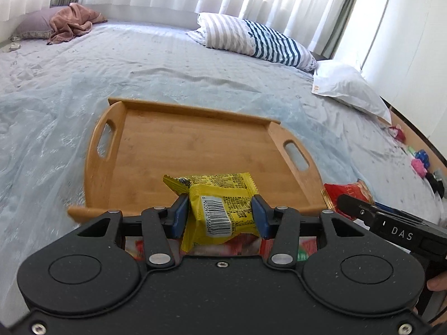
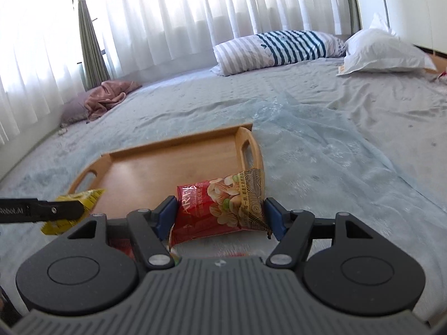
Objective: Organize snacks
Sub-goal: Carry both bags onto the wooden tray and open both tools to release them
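On the far left of the bed (image 1: pixel 195 64), near the curtains, a purple pillow (image 1: pixel 32 25) lies with a crumpled brown cloth (image 1: pixel 74 21) on top of it. A wooden tray (image 1: pixel 195 145) with a cut-out handle at each end rests on the pale blue bedspread in the near middle of the bed; its floor is bare.

The left gripper (image 1: pixel 220 212) hangs at the tray's near edge, its blue pads pressed against both sides of a yellow snack packet (image 1: pixel 220 203) that stands upright between them, barcode facing the camera. In the right wrist view the same packet shows at the left, poking out past the black arm of that gripper.

Just right of it, the right gripper (image 2: pixel 220 215) is clamped on a red nut packet (image 2: pixel 220 206) with a dark swirled end, held crosswise between the pads over the tray's near right corner.

Beyond the tray, at the far edge of the bed, lies a striped pillow (image 1: pixel 251 39), and a white pillow (image 1: pixel 349 89) sits to its right. A few small colourful toys (image 1: pixel 419 162) are scattered along the right edge of the bed.
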Tool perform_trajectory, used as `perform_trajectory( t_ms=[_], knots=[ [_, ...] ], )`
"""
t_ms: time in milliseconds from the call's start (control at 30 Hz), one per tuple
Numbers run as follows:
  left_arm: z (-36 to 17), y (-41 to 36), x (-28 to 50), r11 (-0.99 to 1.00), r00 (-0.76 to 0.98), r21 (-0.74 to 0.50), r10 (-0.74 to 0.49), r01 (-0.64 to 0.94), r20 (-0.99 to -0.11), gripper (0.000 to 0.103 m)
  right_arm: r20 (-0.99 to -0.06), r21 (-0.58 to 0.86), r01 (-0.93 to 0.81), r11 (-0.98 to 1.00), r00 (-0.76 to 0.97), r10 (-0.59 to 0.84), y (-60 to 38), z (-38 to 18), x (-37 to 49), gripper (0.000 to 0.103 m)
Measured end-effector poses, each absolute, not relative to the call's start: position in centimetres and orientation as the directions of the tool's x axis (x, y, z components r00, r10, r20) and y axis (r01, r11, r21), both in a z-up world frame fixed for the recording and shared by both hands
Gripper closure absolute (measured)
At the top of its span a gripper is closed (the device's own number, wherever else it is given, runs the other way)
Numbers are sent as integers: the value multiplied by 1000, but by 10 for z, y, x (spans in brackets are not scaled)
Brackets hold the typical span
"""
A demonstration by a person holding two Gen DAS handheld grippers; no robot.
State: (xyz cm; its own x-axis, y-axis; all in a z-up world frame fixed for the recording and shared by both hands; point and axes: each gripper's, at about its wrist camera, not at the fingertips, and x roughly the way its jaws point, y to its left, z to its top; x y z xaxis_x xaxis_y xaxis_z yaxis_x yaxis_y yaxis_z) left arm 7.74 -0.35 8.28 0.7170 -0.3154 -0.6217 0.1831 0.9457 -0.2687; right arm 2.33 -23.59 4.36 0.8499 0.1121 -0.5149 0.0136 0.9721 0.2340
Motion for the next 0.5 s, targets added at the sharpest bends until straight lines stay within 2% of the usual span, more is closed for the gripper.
perform_trajectory(
  t_ms=[300,500],
  knots=[
    [88,-8,158,938,695,-309,-328,157,-640,57,-575,286,-63,956,787,224,-242,49,117,34],
    [78,-10,215,937,678,-326,-320,124,-662,57,-608,204,-91,975,769,199,-228,42,177,34]
  ],
)
